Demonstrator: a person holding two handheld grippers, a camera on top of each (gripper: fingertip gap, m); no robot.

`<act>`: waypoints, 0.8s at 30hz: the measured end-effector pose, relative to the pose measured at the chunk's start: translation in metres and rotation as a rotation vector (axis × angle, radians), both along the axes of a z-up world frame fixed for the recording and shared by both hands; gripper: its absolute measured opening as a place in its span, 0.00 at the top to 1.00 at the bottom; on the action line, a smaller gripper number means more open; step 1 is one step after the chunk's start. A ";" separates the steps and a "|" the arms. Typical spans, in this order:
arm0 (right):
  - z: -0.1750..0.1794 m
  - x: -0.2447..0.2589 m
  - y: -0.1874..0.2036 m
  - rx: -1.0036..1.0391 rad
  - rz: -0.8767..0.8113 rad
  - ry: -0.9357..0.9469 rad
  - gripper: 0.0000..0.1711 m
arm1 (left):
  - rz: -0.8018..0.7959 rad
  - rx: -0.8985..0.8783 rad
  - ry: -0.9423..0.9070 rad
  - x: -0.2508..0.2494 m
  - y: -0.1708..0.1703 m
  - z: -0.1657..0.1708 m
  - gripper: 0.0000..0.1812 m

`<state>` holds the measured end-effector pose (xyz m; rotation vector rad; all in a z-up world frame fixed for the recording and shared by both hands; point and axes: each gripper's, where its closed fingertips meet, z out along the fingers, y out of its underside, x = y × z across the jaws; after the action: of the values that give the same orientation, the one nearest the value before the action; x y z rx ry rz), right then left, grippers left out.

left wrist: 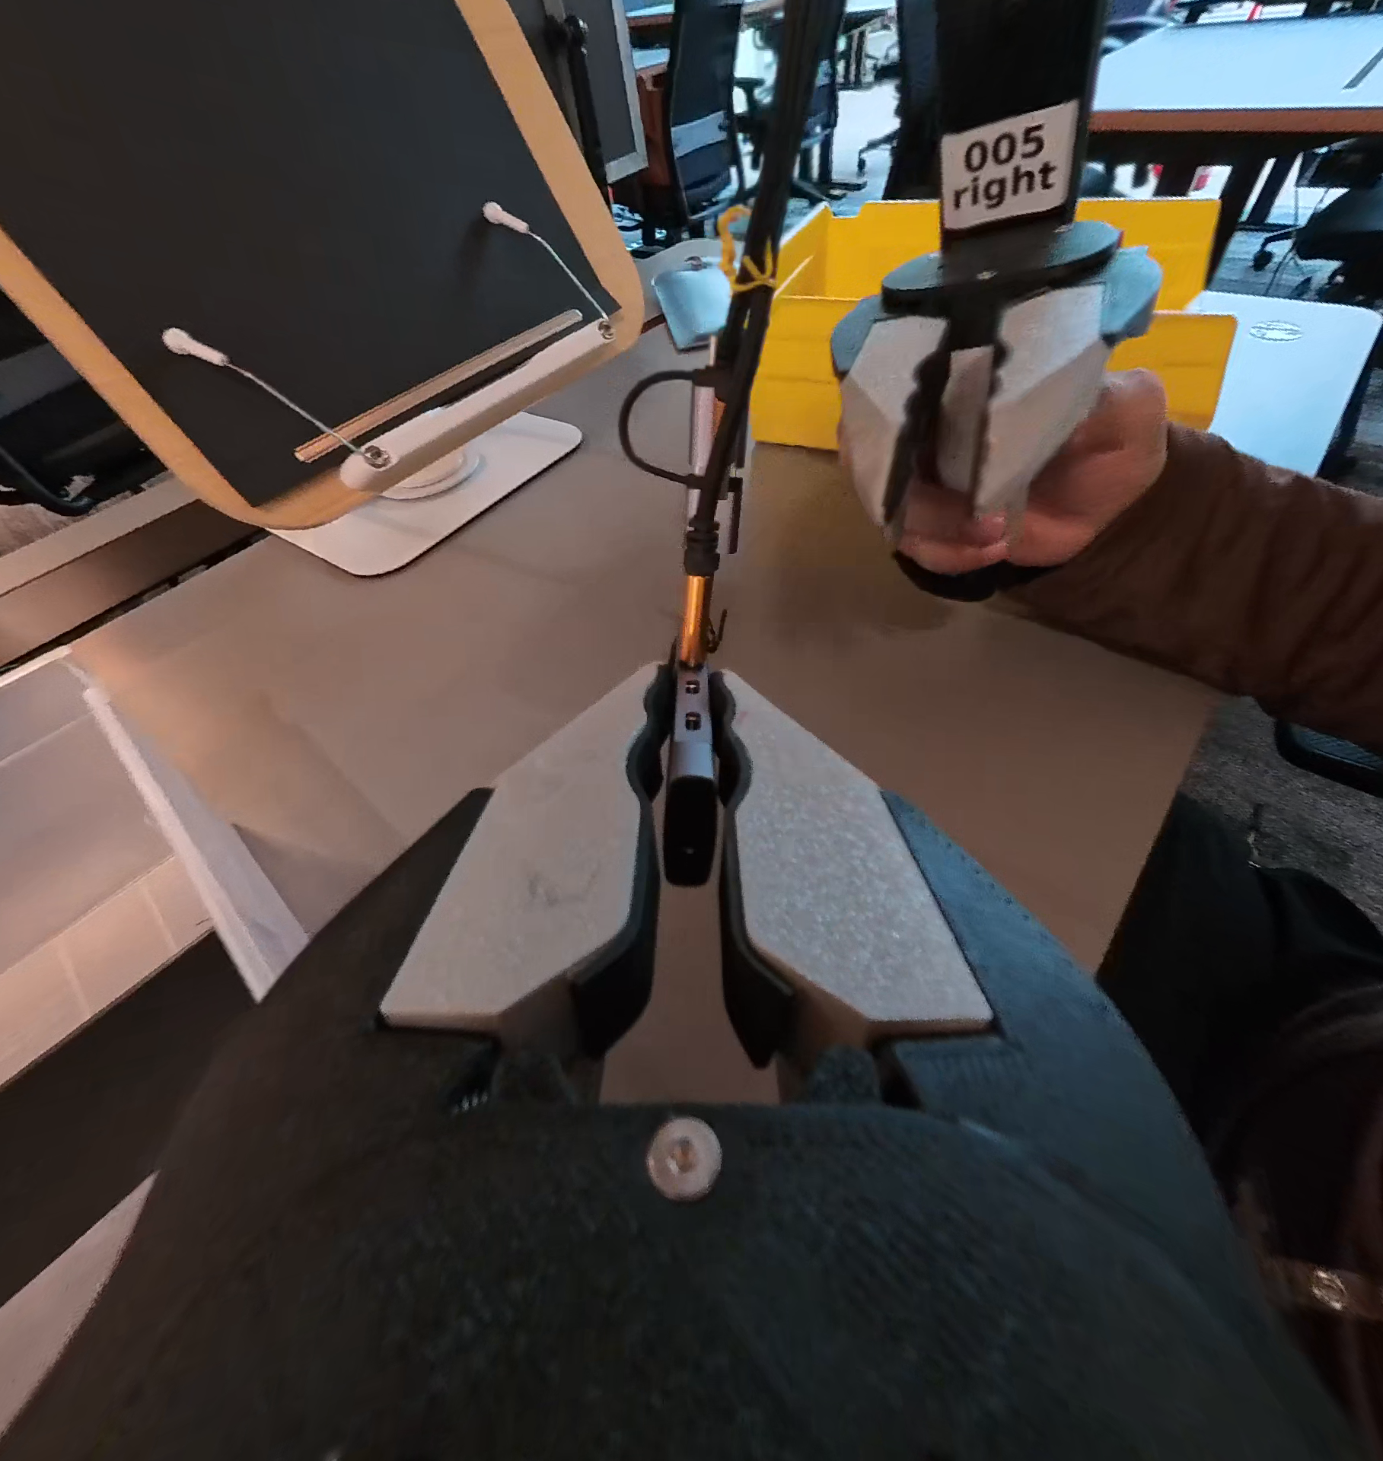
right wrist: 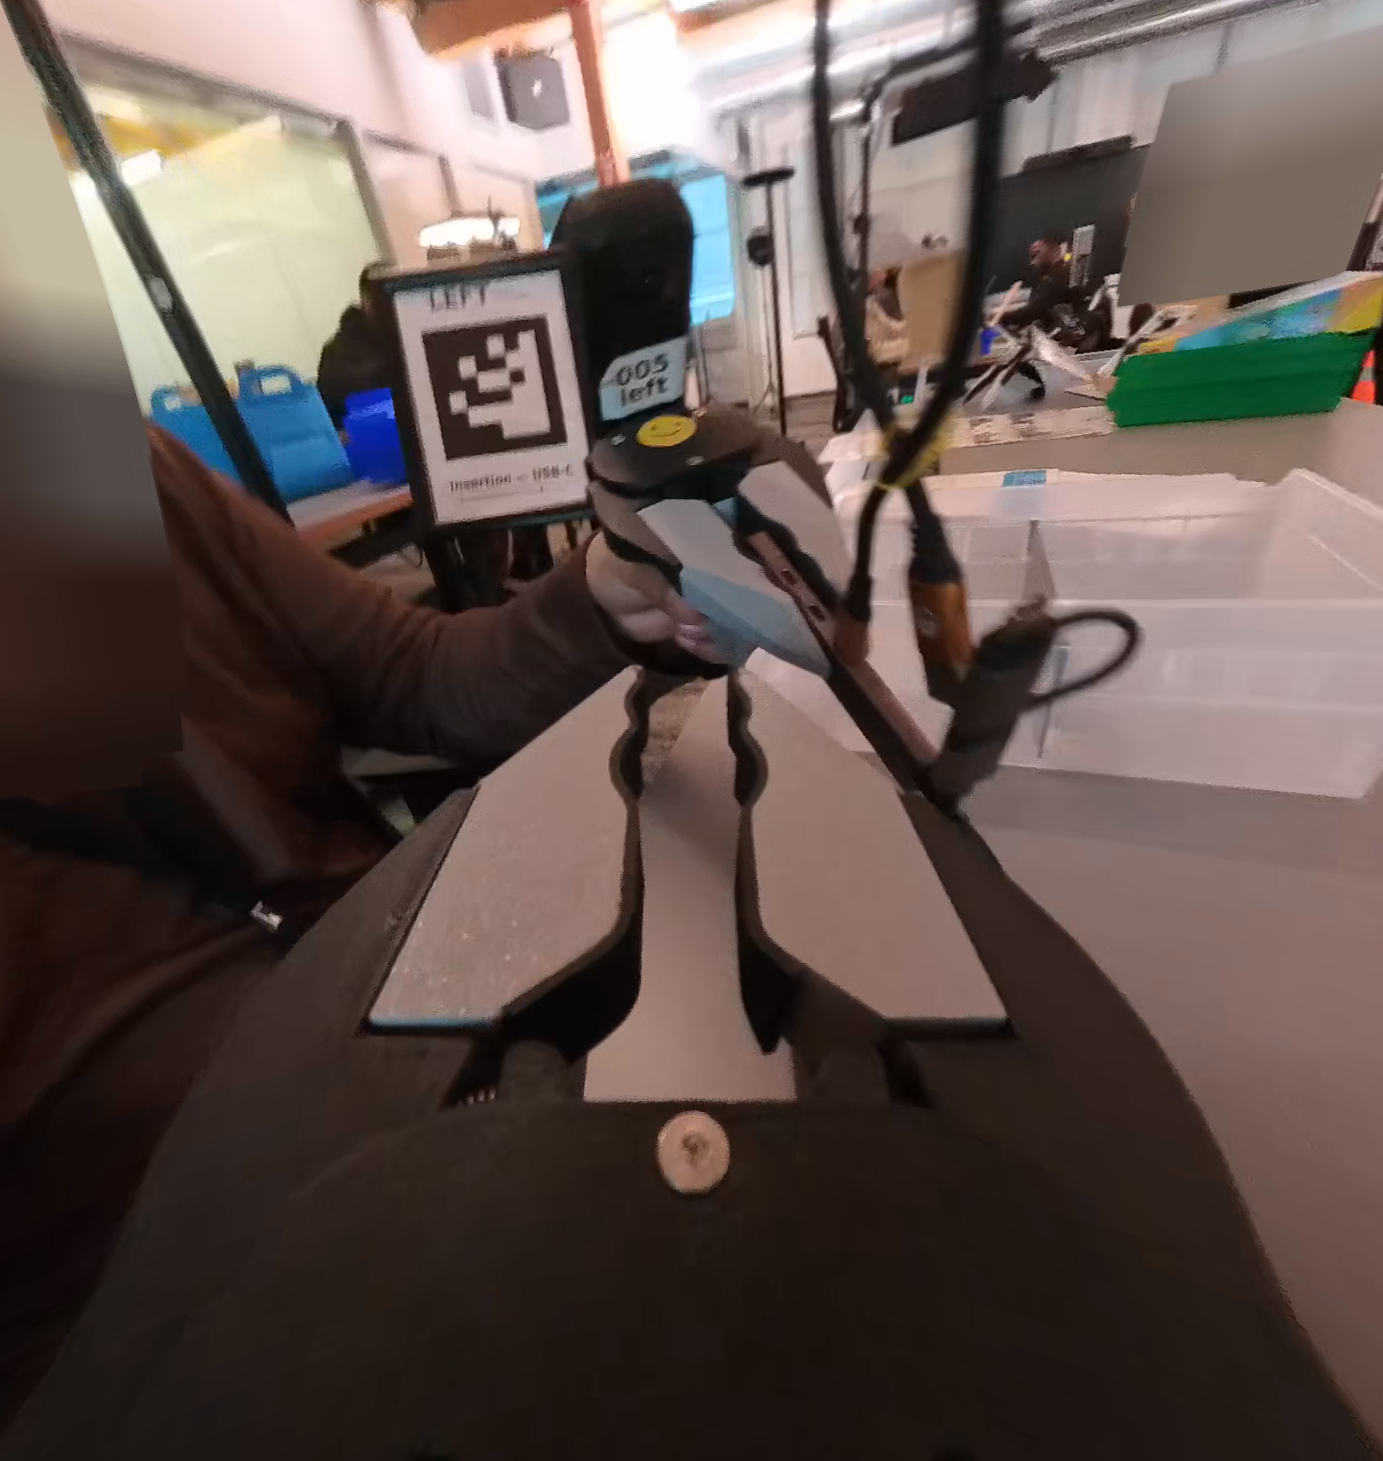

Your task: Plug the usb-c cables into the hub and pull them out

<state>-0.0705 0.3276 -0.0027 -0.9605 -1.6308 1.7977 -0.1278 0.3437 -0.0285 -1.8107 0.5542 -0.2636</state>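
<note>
— What's in your left claw?

— My left gripper (left wrist: pixel 689 696) is clamped on the hub (left wrist: pixel 686 798), a slim grey metal bar pinched between wavy black rubbery pads. An orange-collared USB-C plug (left wrist: pixel 696 624) sits in its far end; black cables (left wrist: pixel 739 332) rise from it, bound by a yellow tie.

— And the right?

— My right gripper (right wrist: pixel 684 715) is parted, holding nothing, above the smooth grey table (right wrist: pixel 1186 988). Beyond: clear plastic bins (right wrist: pixel 1226 632).
</note>
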 end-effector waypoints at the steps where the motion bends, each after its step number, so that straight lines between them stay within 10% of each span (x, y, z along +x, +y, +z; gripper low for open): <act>1: -0.003 -0.002 -0.008 0.045 0.010 0.002 0.88 | -0.009 -0.004 0.001 0.003 0.000 -0.001 0.96; 9: -0.018 -0.021 0.010 0.247 -0.226 -0.012 0.87 | -0.125 -0.021 -0.046 0.028 -0.006 -0.003 0.96; 24: -0.021 -0.018 -0.001 0.272 -0.176 -0.016 0.98 | -0.211 -0.030 -0.121 0.047 -0.012 -0.003 0.96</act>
<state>-0.0882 0.3269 -0.0235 -0.9605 -1.6903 1.4135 -0.0808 0.3321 -0.0311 -1.7528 0.6585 -0.5236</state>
